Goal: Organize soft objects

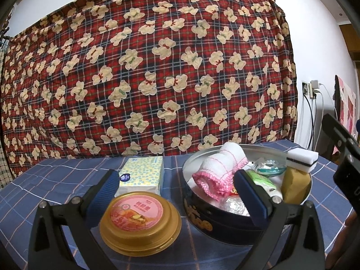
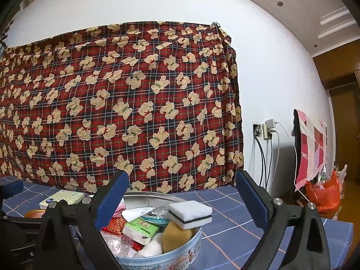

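Note:
A round cookie tin [image 1: 198, 222] [image 2: 180, 254] on the blue checked tablecloth holds soft items: a rolled white towel with pink trim [image 1: 219, 168], a white sponge with a dark stripe [image 1: 302, 159] [image 2: 191, 213], a yellow sponge [image 1: 294, 184] [image 2: 175, 234], a green-labelled tissue pack [image 1: 263, 182] [image 2: 140, 228] and foil-wrapped pieces. My left gripper [image 1: 177, 191] is open, with a gold tub with a pink lid [image 1: 139, 220] between its fingers. The right gripper [image 2: 182, 199] hangs open above the tin, holding nothing.
A pale spotted tissue pack [image 1: 141, 175] [image 2: 60, 199] lies behind the gold tub. A red plaid bear-print cloth [image 1: 146, 67] hangs across the back. At the right are a wall socket with cables [image 2: 265, 130], an orange bag [image 2: 324, 193] and the table's edge.

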Available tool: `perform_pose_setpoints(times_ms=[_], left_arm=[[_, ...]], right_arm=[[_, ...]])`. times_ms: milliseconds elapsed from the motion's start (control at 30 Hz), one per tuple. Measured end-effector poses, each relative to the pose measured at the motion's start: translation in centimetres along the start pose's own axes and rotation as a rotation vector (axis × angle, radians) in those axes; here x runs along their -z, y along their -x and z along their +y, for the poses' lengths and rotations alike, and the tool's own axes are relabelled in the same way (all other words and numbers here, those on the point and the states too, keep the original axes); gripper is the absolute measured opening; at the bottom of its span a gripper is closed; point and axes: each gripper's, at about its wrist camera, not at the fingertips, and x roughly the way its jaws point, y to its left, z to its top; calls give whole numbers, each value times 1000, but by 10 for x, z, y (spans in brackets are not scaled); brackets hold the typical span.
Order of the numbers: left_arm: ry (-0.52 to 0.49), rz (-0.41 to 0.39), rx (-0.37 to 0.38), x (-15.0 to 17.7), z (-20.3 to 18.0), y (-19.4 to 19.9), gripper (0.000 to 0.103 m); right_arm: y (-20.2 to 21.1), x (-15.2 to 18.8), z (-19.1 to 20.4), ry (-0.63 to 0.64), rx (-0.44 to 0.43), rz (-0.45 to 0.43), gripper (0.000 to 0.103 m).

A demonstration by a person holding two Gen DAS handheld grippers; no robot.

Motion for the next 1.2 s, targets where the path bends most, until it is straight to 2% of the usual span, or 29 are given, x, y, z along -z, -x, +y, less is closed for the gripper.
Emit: perform_pose_setpoints(times_ms=[1000,1200], left_arm=[[-1,0,0,0,-1,0,103],[15,13,53,0,-2,-1,103]], right_arm=[[0,0,0,-1,1,0,98],[-1,0,1,0,1,4,98]])
